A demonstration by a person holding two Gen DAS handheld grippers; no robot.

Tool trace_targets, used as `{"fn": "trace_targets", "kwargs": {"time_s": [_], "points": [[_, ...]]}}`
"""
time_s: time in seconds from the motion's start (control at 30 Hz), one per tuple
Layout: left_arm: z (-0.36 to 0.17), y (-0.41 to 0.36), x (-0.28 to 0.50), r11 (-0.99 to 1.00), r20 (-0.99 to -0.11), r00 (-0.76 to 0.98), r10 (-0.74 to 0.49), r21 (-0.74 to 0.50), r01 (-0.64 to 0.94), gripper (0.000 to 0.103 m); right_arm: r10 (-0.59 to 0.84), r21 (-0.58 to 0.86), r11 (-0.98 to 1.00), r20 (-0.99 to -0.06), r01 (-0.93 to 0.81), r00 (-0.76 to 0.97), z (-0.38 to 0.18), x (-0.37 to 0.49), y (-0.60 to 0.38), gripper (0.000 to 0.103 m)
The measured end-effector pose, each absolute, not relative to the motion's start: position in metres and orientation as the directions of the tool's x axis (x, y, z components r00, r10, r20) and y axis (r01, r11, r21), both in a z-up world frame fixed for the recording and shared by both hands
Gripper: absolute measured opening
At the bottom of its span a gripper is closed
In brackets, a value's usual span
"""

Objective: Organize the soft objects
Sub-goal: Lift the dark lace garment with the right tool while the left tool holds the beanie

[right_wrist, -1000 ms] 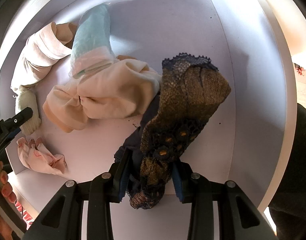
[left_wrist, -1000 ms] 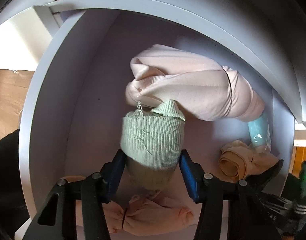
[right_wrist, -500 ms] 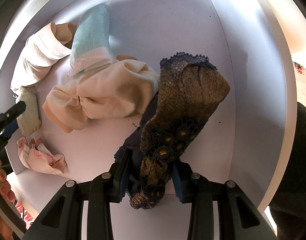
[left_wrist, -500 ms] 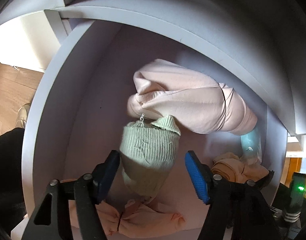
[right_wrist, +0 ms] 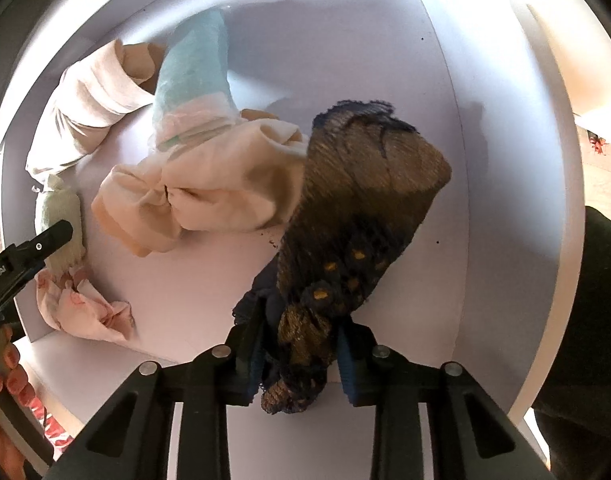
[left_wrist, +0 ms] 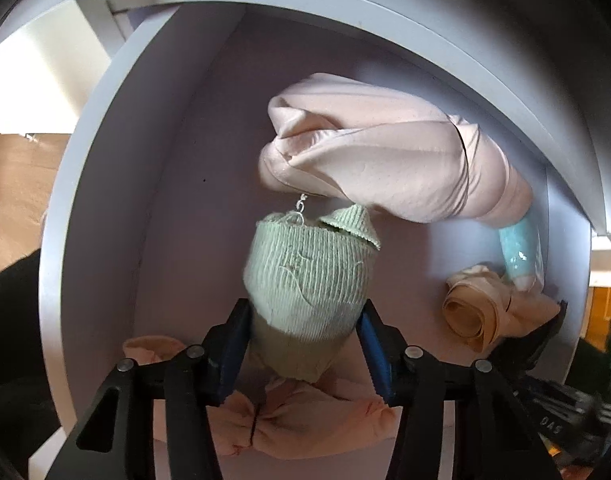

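Inside the white shelf compartment (right_wrist: 457,128), a crumpled pink cloth (right_wrist: 85,308) lies at the front edge, a cream bundle (right_wrist: 201,196) mid-floor, and a pale pink roll (left_wrist: 393,156) and a mint roll (right_wrist: 195,64) at the back. The left gripper (left_wrist: 303,344) pinches the green ribbed sock (left_wrist: 309,276) between narrowed fingers, just before the pink roll. The right gripper (right_wrist: 301,354) clamps the dark lace garment (right_wrist: 357,216), which drapes beside the cream bundle.

The left gripper (left_wrist: 303,344), black-framed with blue-padded fingers (left_wrist: 371,346), points forward into a white cubby, its jaws pressed against both sides of a pale green ribbed knit sock (left_wrist: 309,276). The right gripper (right_wrist: 299,350), of the same build, has its jaws clamped on the lower end of a dark brown and navy lace garment (right_wrist: 357,224). The person's left hand (right_wrist: 3,384), red-nailed, shows at the right view's lower left edge.
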State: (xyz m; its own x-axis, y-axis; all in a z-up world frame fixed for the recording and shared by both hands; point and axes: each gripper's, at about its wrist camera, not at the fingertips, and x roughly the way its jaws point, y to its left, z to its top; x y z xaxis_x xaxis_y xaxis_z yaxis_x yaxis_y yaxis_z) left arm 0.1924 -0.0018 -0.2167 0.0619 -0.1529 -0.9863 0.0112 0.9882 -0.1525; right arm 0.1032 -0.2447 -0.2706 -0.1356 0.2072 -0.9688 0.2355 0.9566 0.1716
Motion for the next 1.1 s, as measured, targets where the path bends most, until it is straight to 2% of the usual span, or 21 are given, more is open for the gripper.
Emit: {"fn": "trace_targets", "kwargs": {"time_s": [0.47,1.1], "points": [[-0.219,0.006,0.182,0.994,-0.993,0.034,-0.110,-0.109,0.030,0.052,0.263,0.238,0.929,-0.963,0.282,-0.056,-0.234,0.088,-0.262,0.027],[-0.243,0.000,0.191,0.992,-0.992,0.013,-0.123,-0.122,0.021,0.051,0.358,0.377,0.898,-0.926,0.226,0.122,-0.113,0.061,-0.288,0.027]]}}
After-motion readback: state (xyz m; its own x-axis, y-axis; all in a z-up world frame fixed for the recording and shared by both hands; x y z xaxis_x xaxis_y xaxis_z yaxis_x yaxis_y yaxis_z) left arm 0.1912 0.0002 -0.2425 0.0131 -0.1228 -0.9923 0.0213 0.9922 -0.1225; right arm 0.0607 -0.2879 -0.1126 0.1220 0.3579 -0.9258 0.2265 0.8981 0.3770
